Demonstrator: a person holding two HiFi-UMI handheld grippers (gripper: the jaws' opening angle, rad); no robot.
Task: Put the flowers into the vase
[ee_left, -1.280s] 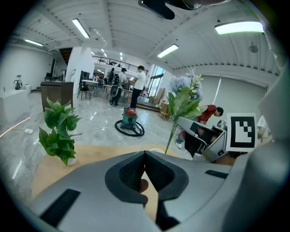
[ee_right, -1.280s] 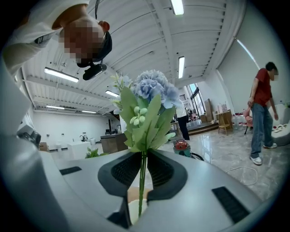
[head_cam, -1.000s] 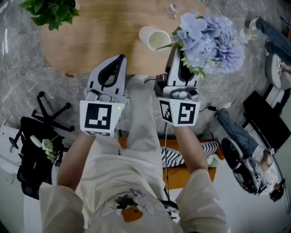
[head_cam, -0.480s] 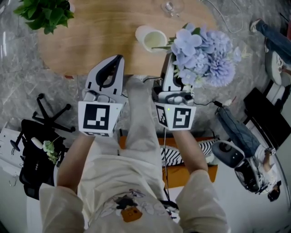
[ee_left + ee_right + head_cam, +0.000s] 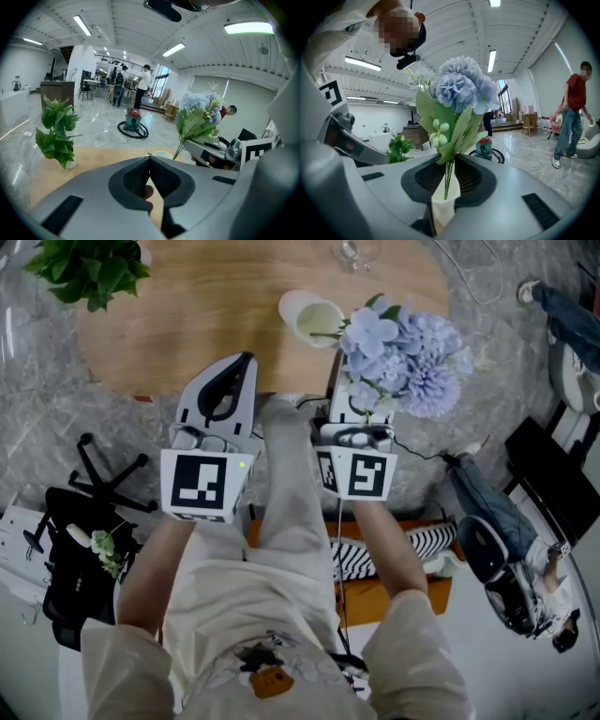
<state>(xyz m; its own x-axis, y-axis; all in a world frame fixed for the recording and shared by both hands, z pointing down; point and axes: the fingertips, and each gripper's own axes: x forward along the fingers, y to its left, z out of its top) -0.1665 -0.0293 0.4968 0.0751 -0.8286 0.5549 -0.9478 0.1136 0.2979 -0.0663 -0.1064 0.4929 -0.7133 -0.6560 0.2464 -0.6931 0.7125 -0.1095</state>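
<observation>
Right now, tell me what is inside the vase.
The vase shows a pale, bare inside, with one flower stem tip at its mouth. Its bottom cannot be made out.

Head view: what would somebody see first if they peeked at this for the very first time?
The big bunch of blue flowers jumps out first, held by its stems in the right gripper, just right of the white vase on the wooden table. Next comes the leafy green plant at the table's far left edge, while the left gripper is shut on nothing.
</observation>
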